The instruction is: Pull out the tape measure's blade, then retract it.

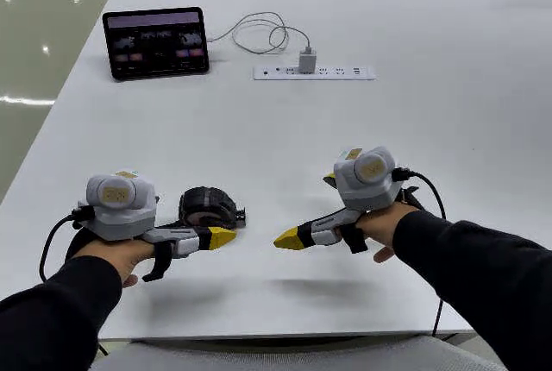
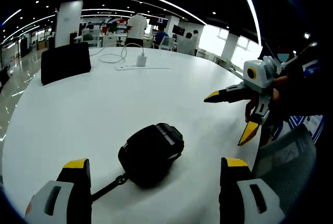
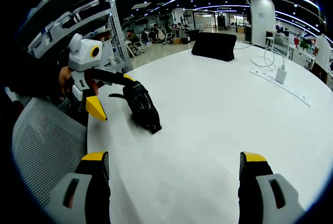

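Head view above, looking down the table (image 1: 388,129), both gripper views low, facing inward, sharing the tape measure (image 2: 151,153).

The tape measure (image 1: 209,207) is a rounded black case with a brownish round face turned up. It lies on its broad side on the white table (image 1: 362,138), close to the table's near edge, left of the middle. The blade is wound in, with its tip (image 3: 155,128) at the mouth. A thin black strap (image 2: 106,187) trails from the opposite end.

the right gripper (image 3: 174,162), jaws spread, faces the tape measure (image 3: 141,105) beside the left gripper (image 3: 111,95).
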A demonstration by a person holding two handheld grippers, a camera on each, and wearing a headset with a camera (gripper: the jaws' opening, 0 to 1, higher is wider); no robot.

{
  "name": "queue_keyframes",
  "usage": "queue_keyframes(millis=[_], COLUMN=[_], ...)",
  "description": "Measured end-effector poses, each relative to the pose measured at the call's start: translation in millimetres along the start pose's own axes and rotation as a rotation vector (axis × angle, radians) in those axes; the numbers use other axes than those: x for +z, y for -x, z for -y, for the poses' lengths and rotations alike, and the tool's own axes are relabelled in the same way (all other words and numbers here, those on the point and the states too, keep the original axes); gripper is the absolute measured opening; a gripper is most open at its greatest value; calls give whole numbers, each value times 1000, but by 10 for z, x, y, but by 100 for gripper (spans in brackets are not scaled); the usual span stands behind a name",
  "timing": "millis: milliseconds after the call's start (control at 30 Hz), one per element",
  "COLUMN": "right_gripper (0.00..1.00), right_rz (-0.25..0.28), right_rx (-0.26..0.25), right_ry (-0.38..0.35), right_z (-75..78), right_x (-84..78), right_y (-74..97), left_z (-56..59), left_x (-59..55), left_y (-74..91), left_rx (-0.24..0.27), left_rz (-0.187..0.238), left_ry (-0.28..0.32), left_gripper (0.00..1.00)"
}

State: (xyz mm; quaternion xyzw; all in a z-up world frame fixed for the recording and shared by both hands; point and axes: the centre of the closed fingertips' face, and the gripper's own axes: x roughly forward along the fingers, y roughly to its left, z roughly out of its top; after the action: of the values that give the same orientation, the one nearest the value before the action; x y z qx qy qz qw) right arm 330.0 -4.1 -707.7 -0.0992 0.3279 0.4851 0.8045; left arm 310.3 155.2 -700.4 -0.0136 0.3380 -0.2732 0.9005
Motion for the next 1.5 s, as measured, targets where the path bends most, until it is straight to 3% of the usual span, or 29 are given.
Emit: queue_keyframes(millis=[233,500,767,1000,1267,1367,1500], right_gripper=[100,100,100,99,100,99,99], right_rz=[16,33,37,88,84,92,91], right_rx=[-32,-81,-111,-136,-180,-192,-207], right_ry=[-11,-33,-39,-34,-51,-56,-70], right_z=[121,247,325,402,509,550,565], right_x=[-91,-229,-348,-400,-588,-641,-708], right_y=[198,464,677,899,1123,1205,1287], left_z=[-1,-108,-204,-158,-199,-199,-254], left_x=[20,7,19,75,-10,-20,-78], left_y=[79,203,300,360,414,450,473], left_rx=[-25,-26,-12,-14,-22,-35,-21], left_rz=[21,20,34,63,57,70,44], left_ry=[-25,-53,-39,-63,-71,-40,-45], left_gripper=[100,100,100,100,100,100,100])
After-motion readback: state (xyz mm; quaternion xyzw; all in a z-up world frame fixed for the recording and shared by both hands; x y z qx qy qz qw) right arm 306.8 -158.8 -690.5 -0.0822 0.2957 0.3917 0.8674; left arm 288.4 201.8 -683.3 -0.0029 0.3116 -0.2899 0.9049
